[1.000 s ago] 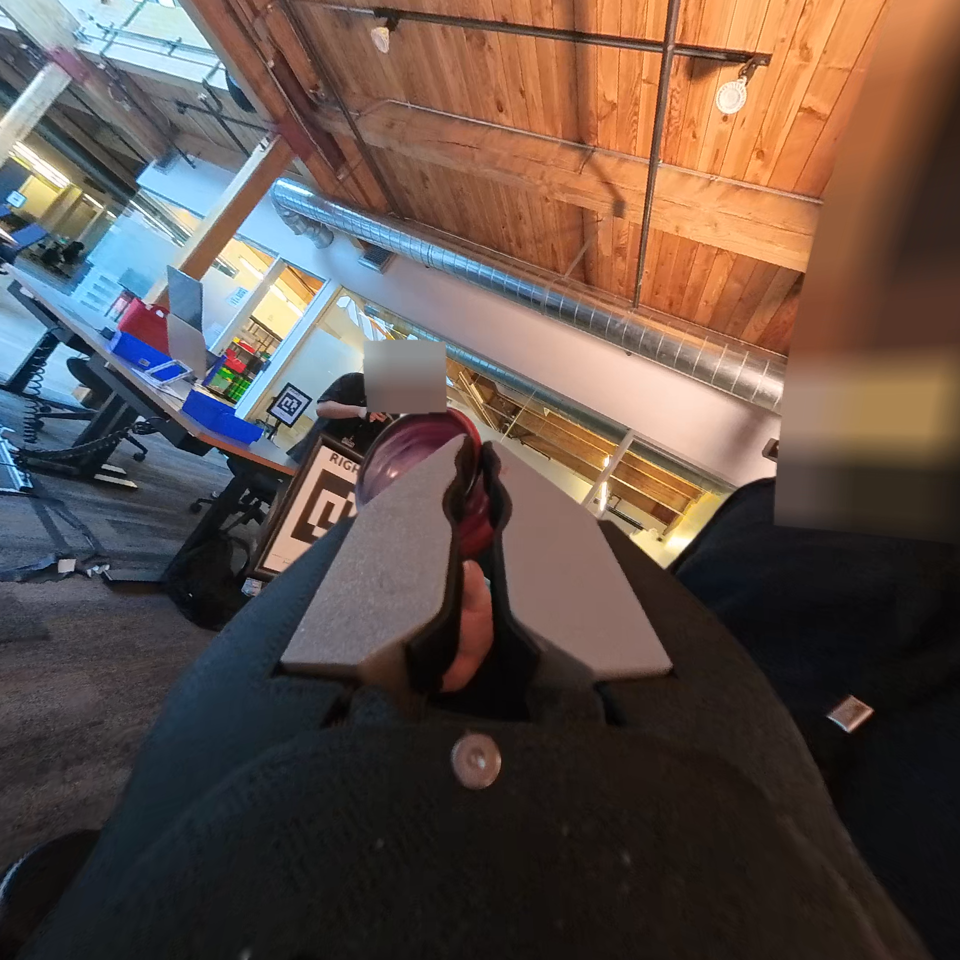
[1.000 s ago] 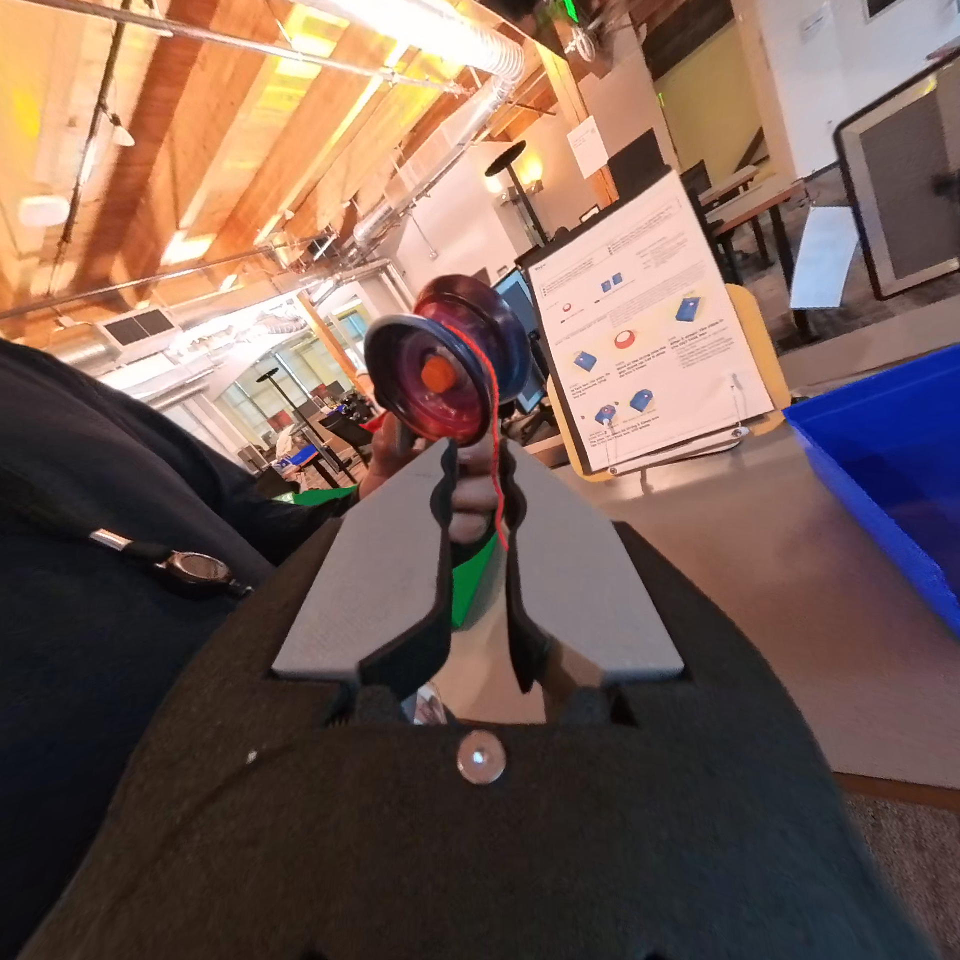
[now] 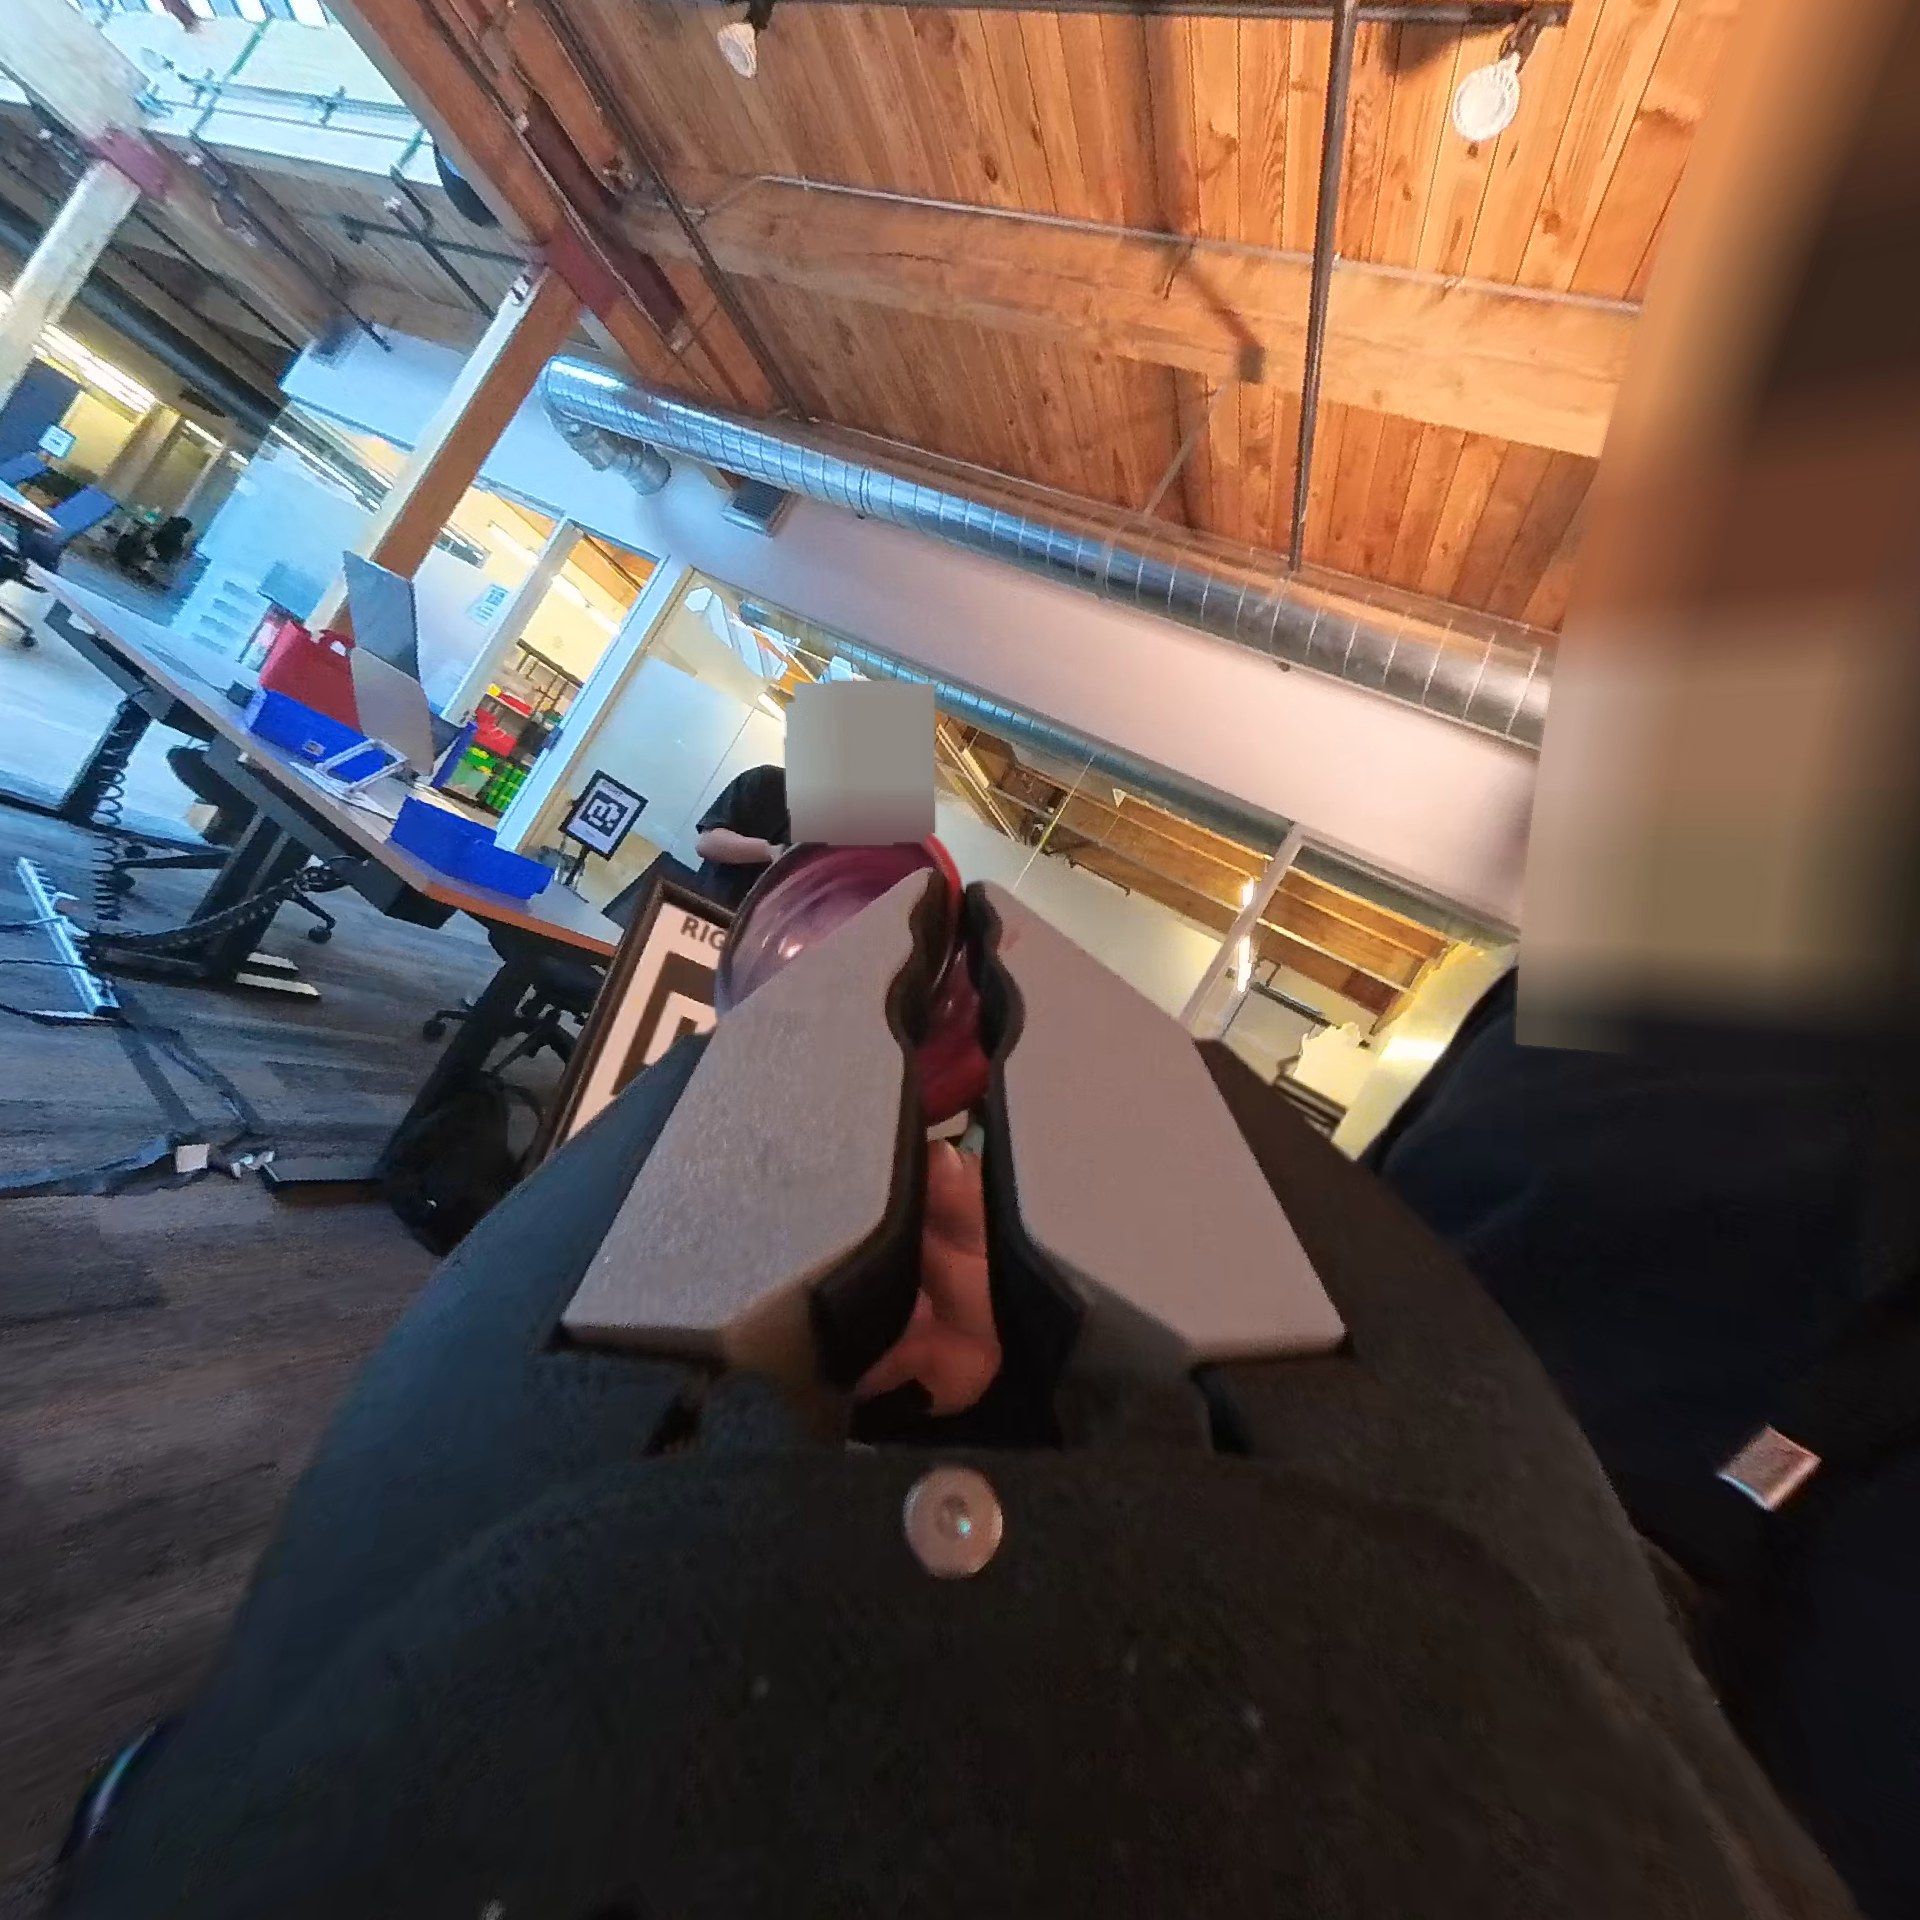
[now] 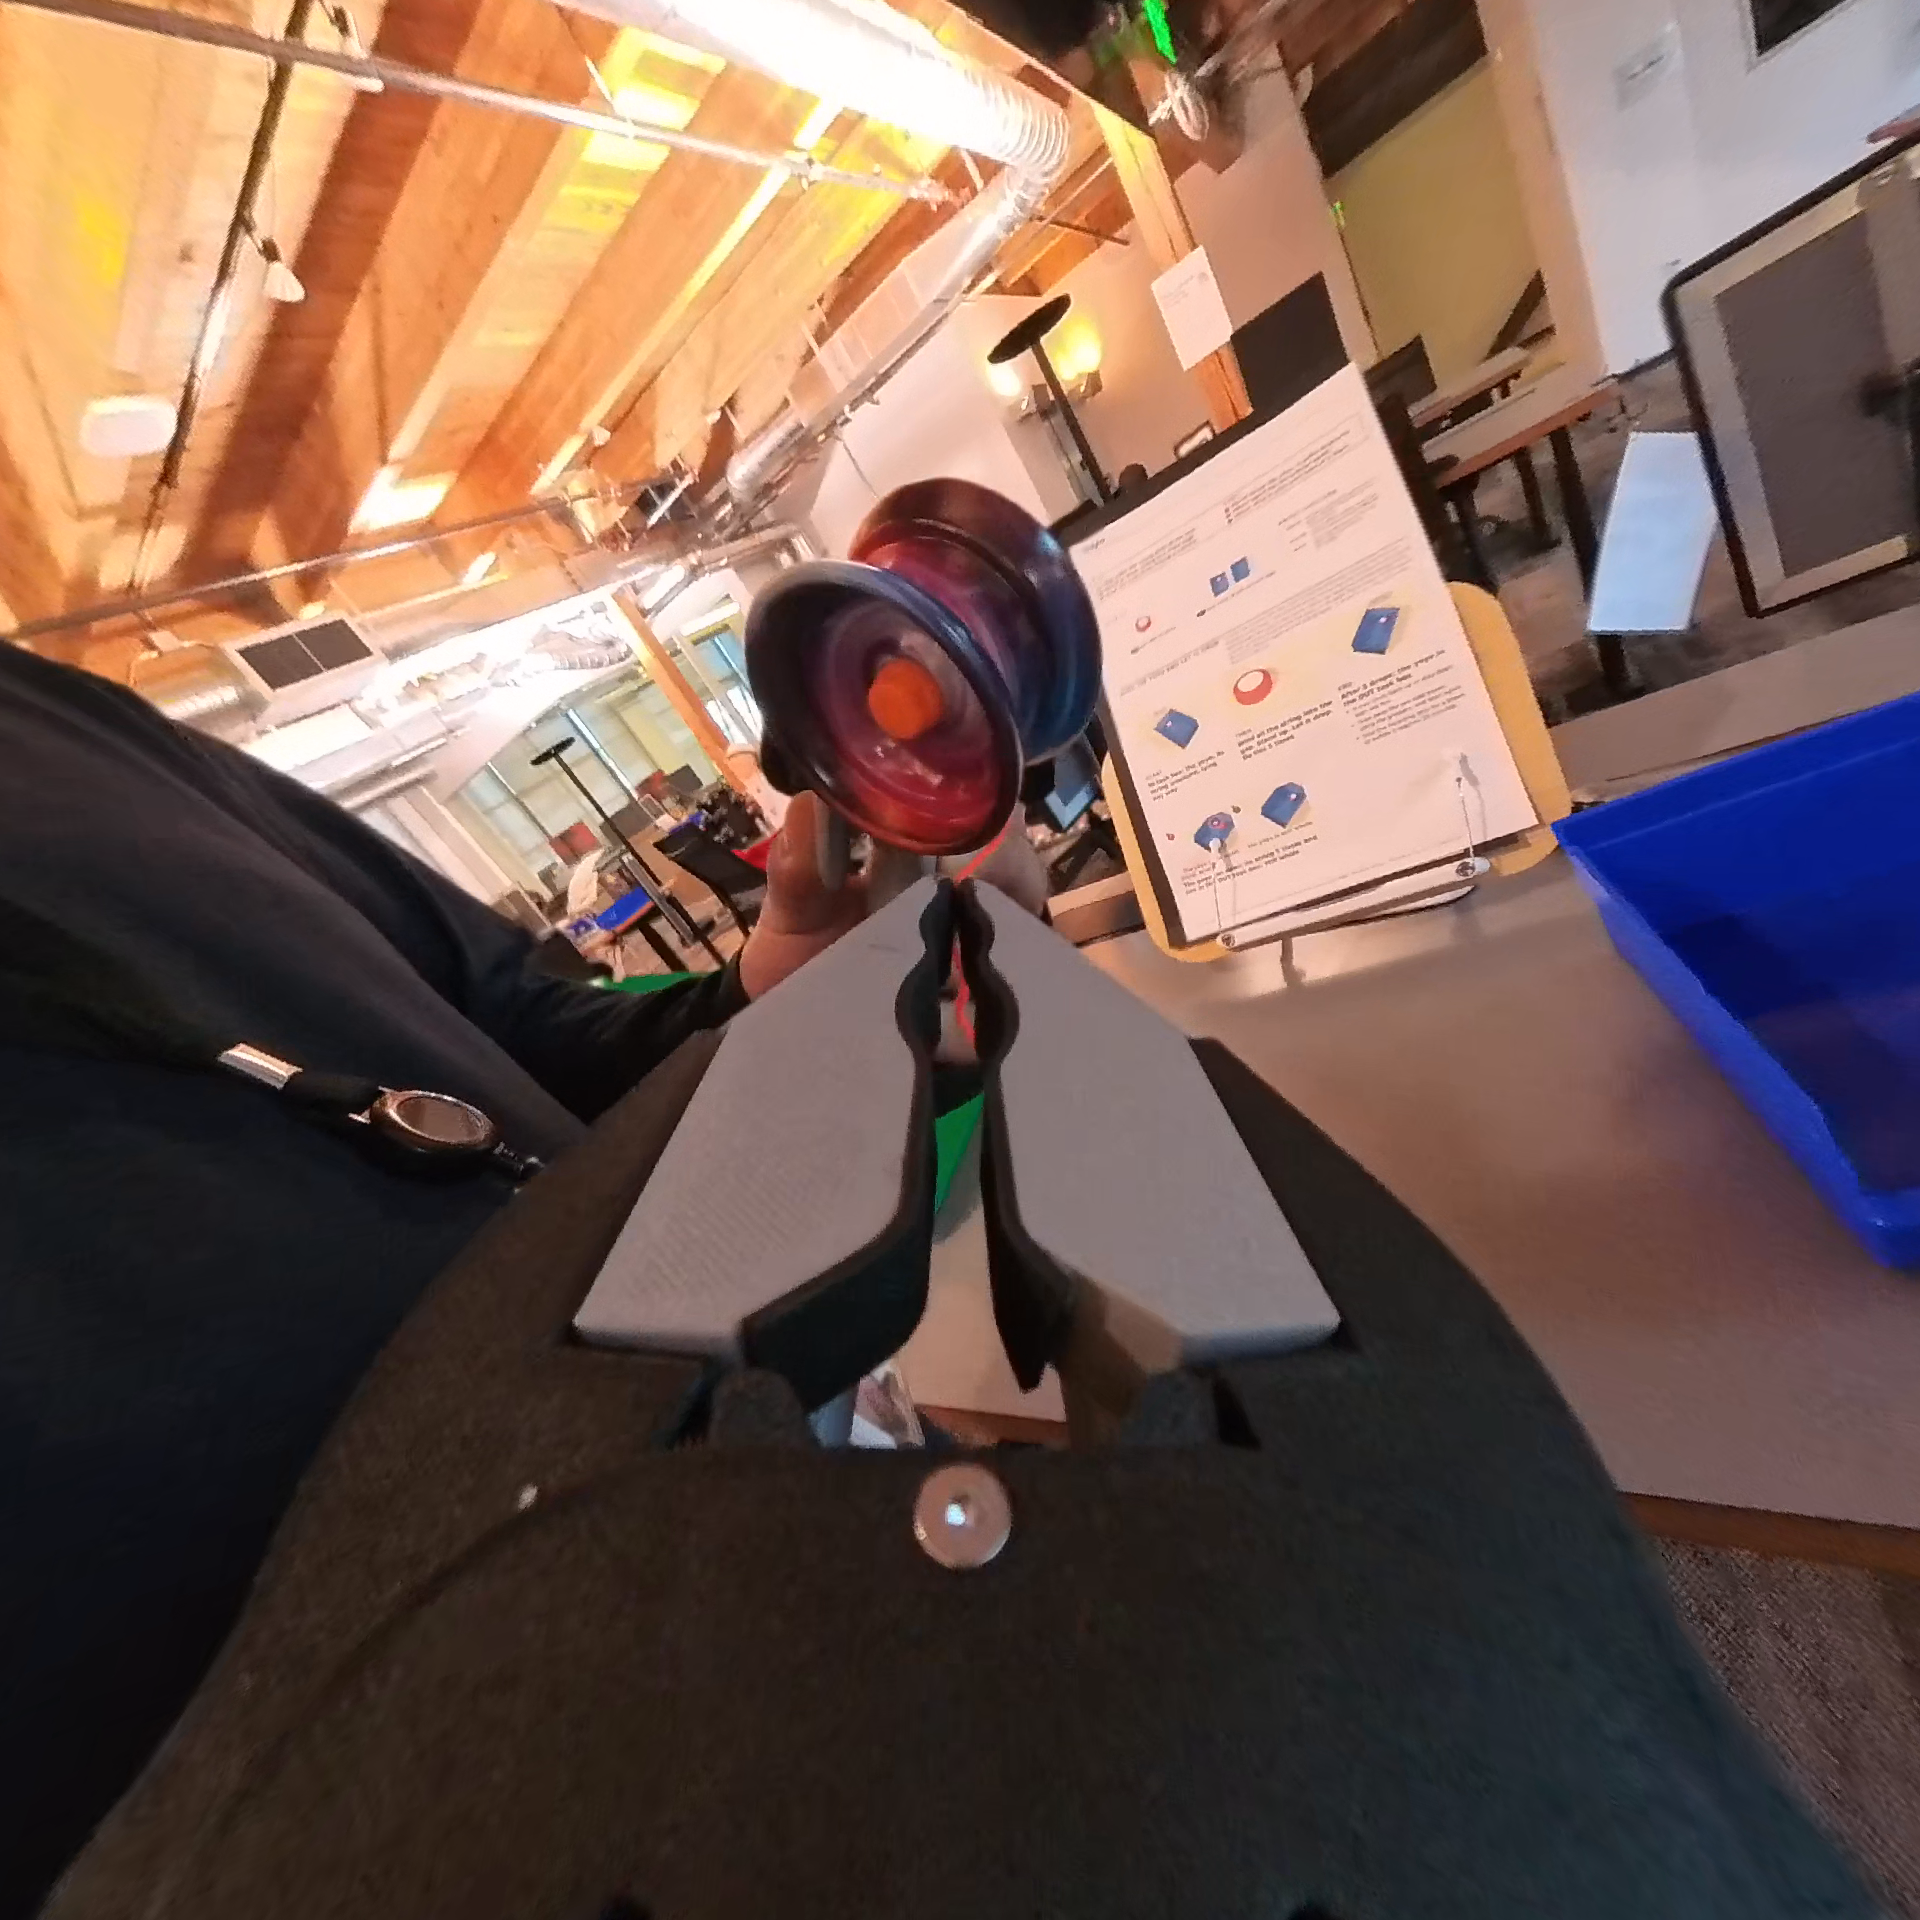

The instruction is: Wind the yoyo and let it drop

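Change: right hand-held gripper (image 4: 954, 914) had its jaws apart around the string a second ago, now pinched on the red string (image 4: 966, 997); yoyo (image 4: 925, 675) sits higher in view.
Left hand-held gripper (image 3: 951, 925): clamped on the yoyo's rim, held mid-air above the surface (image 4: 1455, 1091).
Risk: thin string could slide through the pads, or go slack and wind unevenly; rim grip looks shallow, so a twist may pop it out.
Around: blue bin (image 4: 1766, 987), instruction board (image 4: 1299, 675), both clear of the yoyo.
Obstruction: none seen near the string.

Yoyo (image 4: 920, 691) above right gripper (image 4: 956, 914), string (image 4: 966, 987) between its fingers (image 4: 821, 1091), bin (image 4: 1766, 997) on table (image 4: 1455, 1195) at right
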`<state>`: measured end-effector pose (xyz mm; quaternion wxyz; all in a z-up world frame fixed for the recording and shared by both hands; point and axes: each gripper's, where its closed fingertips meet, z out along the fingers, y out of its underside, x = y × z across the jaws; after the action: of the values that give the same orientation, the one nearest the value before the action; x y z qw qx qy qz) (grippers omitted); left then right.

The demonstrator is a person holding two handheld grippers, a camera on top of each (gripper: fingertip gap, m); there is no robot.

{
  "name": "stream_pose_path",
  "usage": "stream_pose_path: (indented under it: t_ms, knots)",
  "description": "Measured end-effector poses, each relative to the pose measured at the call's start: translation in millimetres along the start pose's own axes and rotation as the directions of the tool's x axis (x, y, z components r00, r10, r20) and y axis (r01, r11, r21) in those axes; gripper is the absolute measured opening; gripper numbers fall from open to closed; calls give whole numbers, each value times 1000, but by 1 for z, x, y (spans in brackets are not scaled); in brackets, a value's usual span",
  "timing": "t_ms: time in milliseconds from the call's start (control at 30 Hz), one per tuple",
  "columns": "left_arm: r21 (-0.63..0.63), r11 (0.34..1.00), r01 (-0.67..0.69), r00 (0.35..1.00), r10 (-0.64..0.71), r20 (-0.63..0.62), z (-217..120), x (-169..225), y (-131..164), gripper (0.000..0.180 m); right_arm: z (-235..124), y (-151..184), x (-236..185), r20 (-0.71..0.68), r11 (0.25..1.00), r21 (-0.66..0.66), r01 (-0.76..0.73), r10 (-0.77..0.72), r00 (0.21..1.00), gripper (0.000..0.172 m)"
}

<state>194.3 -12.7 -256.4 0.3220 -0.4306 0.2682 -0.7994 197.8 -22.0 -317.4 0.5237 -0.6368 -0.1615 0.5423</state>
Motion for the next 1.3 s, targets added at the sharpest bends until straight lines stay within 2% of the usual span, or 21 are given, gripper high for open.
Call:
stream_pose_path:
  t_ms: [167,333,900,1133,1300]
  knots:
    - [-72,997,-38,999,37,-7,20,-4,11,0,-18,-5,6,-35,999,33,3,-2,999,0]
    - [-69,998,-6,999,3,-54,32,-1,19,1,-28,-5,4,-59,999,37,28,-26,998,0]
    - [-87,996,-22,987,8,-163,40,20,19,1,-38,-12,-6,-122,993,27,112,-108,987,0]
    - [-74,996,-57,966,37,-257,38,37,6,1,-37,-13,-6,-158,985,-51,167,-173,972,18]
    - [-26,1000,-1,948,-7,-319,33,42,-5,1,-41,-16,-8,-190,964,-119,240,-259,947,31]
